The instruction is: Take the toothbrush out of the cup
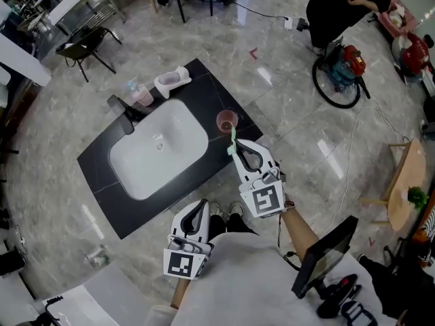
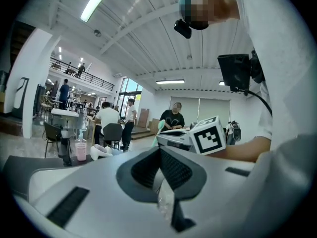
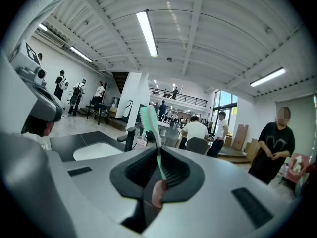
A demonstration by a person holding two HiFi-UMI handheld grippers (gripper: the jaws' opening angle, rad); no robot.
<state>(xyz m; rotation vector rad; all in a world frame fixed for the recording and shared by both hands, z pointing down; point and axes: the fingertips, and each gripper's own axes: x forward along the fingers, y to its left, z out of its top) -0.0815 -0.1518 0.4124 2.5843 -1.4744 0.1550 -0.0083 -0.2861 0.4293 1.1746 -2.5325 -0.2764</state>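
The green toothbrush point(image 1: 232, 143) is clamped between the jaws of my right gripper point(image 1: 239, 154), clear of the pink cup point(image 1: 227, 120). The cup stands on the black countertop point(image 1: 206, 80) just beyond it. In the right gripper view the toothbrush point(image 3: 150, 124) sticks up out of the shut right gripper point(image 3: 159, 168), bristle head on top. My left gripper point(image 1: 198, 213) hangs near my body below the countertop's front edge. Its jaws point(image 2: 161, 175) are shut with nothing held. The left gripper view also catches the right gripper's marker cube point(image 2: 210, 135).
A white sink point(image 1: 158, 148) fills the countertop's middle, with a black faucet point(image 1: 126, 111) at its far left. A pink soap bottle point(image 1: 141, 95) and a white holder point(image 1: 172, 80) stand behind it. A chair point(image 1: 85, 46) and seated people are further off.
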